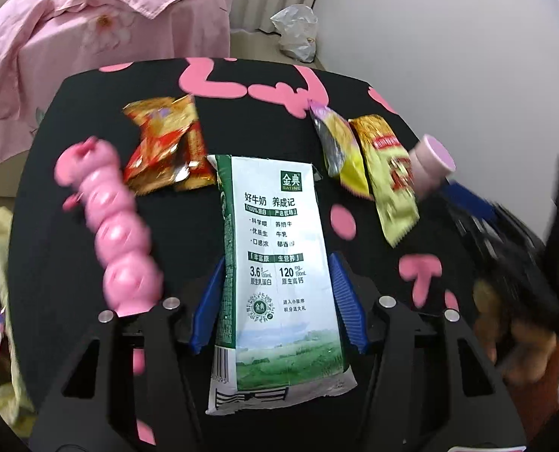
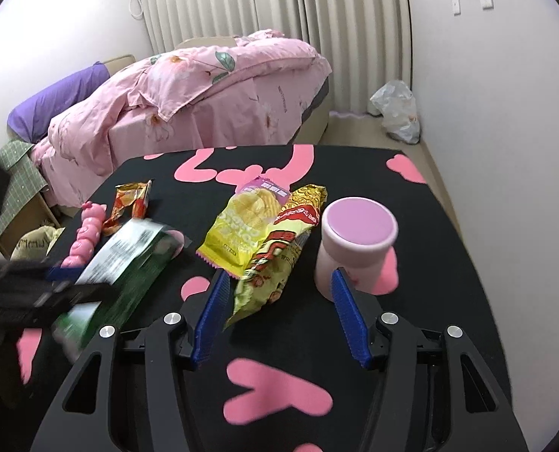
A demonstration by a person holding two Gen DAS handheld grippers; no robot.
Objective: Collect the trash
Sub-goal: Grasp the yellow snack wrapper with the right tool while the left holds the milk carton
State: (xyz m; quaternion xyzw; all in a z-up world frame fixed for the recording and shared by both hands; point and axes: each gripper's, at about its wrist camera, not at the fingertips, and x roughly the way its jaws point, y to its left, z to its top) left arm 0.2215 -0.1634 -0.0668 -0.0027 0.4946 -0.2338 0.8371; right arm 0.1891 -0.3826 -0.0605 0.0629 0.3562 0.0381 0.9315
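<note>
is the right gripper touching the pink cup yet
Cannot tell. In the right wrist view the right gripper's outer finger tip overlaps the pink cup's base, but no gap or contact shows plainly.

One milk carton (image 1: 279, 260) was counted on the table (image 2: 449, 301). Three snack wrappers were seen: one red and gold (image 1: 166, 147), one yellow and purple (image 2: 242, 226), and one yellow and red (image 2: 279, 256). One pink cup (image 2: 355, 241) and one pink beaded toy (image 1: 117, 226) were counted. Two grippers were seen, the left (image 1: 275, 301) and the right (image 2: 279, 316). One bed (image 2: 204, 101) and one plastic bag (image 2: 396, 109) were counted beyond the table.
</note>
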